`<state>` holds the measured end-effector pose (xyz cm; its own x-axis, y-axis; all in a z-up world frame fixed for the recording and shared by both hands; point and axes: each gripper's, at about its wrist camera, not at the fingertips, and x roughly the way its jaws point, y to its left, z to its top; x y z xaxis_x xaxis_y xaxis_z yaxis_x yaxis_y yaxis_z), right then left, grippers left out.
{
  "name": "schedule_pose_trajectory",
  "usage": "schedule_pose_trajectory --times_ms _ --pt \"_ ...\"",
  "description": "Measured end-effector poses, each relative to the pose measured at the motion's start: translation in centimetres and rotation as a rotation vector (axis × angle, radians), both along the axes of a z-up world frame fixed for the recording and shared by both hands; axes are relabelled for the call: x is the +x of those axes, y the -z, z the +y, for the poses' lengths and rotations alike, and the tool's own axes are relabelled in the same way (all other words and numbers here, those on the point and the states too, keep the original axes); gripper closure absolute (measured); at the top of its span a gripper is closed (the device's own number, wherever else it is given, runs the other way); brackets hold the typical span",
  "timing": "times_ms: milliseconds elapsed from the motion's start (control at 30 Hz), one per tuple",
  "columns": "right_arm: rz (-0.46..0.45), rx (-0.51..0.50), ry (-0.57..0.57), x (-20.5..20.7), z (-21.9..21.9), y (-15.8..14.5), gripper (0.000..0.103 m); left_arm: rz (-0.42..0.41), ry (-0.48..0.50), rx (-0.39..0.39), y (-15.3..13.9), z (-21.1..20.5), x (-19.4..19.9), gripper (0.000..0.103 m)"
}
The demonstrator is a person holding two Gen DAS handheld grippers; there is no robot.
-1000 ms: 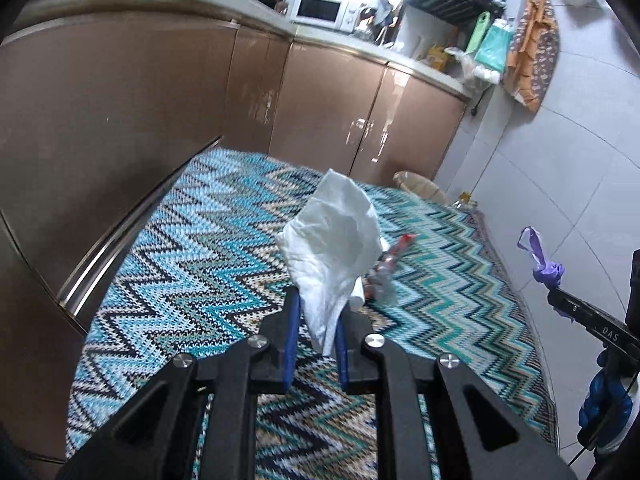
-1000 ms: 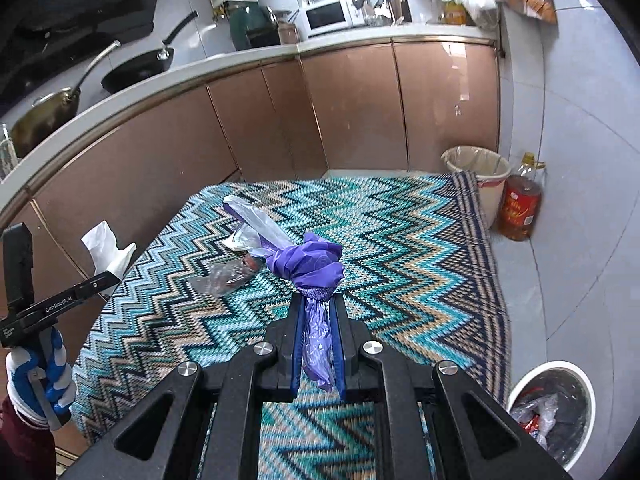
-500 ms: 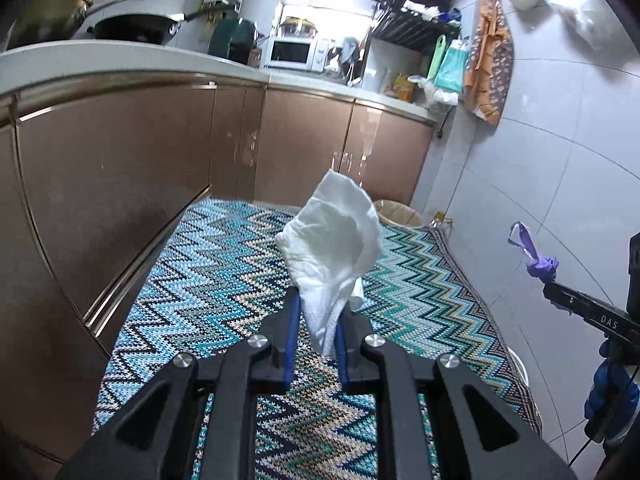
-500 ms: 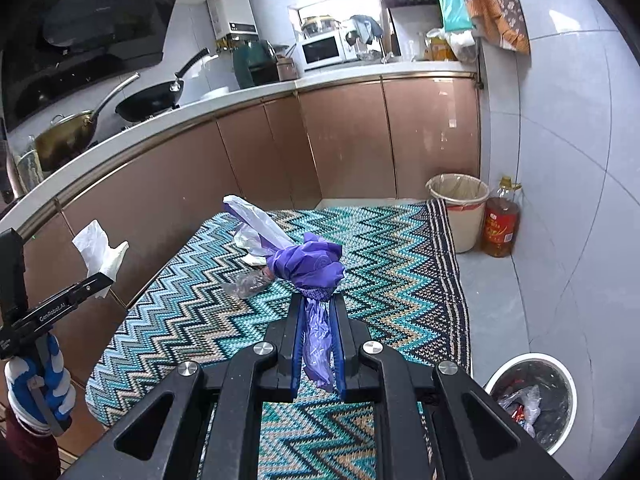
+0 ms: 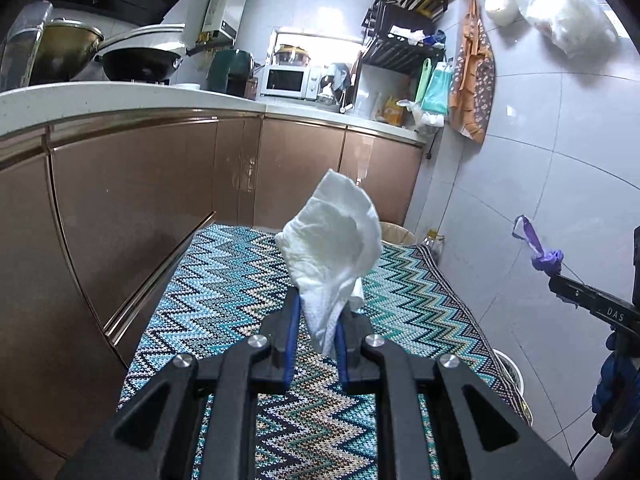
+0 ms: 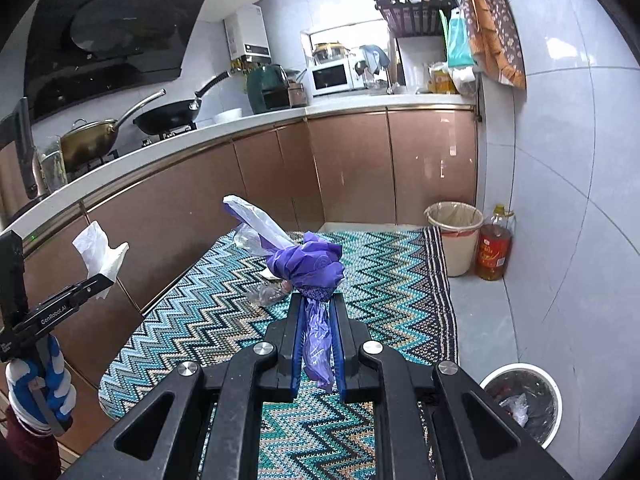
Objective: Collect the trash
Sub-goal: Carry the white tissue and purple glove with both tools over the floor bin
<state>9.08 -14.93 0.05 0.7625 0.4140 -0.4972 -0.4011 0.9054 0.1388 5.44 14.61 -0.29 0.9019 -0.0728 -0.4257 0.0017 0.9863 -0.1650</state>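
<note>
My left gripper (image 5: 316, 308) is shut on a crumpled white tissue (image 5: 334, 240), held up above the zigzag rug (image 5: 224, 292). The right wrist view shows that tissue (image 6: 98, 250) at the left, in the left gripper (image 6: 108, 278). My right gripper (image 6: 316, 300) is shut on a bunched purple plastic bag (image 6: 308, 264) with a pale strip sticking up. The same bag (image 5: 540, 254) shows at the right edge of the left wrist view. A crushed clear plastic bottle (image 6: 270, 294) lies on the rug (image 6: 392, 280) below. A white bin (image 6: 522, 402) holding trash stands at bottom right.
Brown cabinets (image 6: 352, 176) under a white counter run along the left and far side. A lined wastebasket (image 6: 454, 236) and an oil bottle (image 6: 494, 250) stand in the far corner by the tiled wall. Pans (image 6: 168, 118) sit on the stove. A gloved hand (image 6: 38, 392) holds the left tool.
Both grippers have risen with their loads; the views now take in the counter, stove and wall rack. The bottle on the rug has dropped out of the left wrist view.
</note>
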Motion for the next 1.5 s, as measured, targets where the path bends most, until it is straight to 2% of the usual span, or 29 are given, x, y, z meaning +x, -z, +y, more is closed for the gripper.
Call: schedule_pose_trajectory --times_ms 467,867,1133,1500 --pt "-0.035 0.058 0.047 -2.4 -4.8 -0.1 0.091 -0.025 0.047 0.086 -1.7 -5.3 -1.2 0.088" --pt "-0.015 0.139 0.121 -1.6 -11.1 2.4 0.091 0.047 0.161 0.209 -1.2 -14.2 2.4 0.088" --pt "0.029 0.175 0.205 -0.6 -15.9 5.7 0.090 0.112 0.277 0.284 0.6 -21.6 6.3 0.088" --pt "0.157 0.215 0.361 1.4 -24.4 11.3 0.090 0.235 0.511 0.350 6.0 -34.4 12.4 0.088"
